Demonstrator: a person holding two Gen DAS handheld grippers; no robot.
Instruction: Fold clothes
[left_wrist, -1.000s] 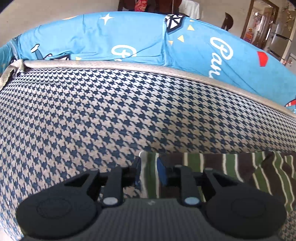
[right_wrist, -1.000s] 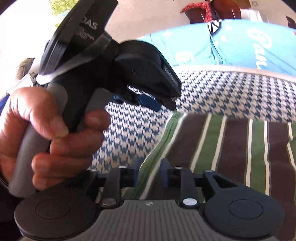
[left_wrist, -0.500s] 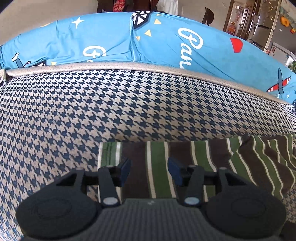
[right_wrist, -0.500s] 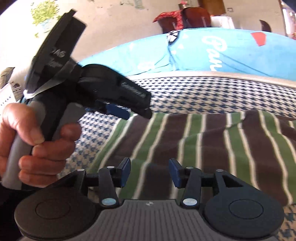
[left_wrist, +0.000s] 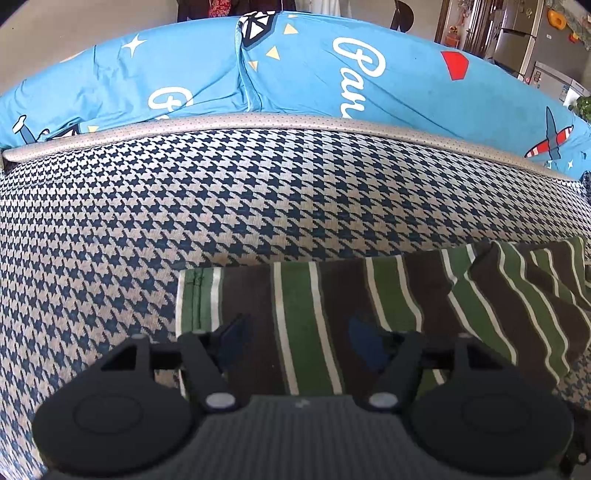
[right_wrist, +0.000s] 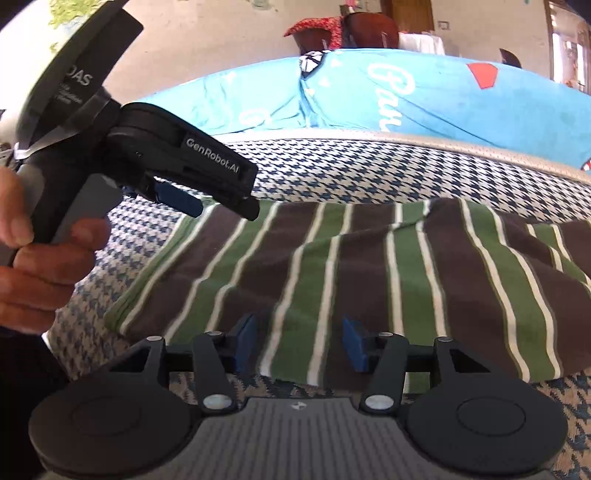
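A brown and green striped garment lies flat on the houndstooth bed cover, its left hem toward the left, bunched at the right end. My left gripper hovers open over the garment's left part, holding nothing. In the right wrist view my right gripper is open above the garment's near edge, also with nothing between its blue pads. The left gripper's body, held by a hand, shows there above the garment's left end.
Blue printed pillows line the far edge of the bed behind a beige piping. Bare houndstooth cover stretches left of and beyond the garment. A chair with red cloth and a fridge stand in the room behind.
Both grippers have opened and let go of the garment's left edge, then pulled back and up. The garment now lies flat on the cover.
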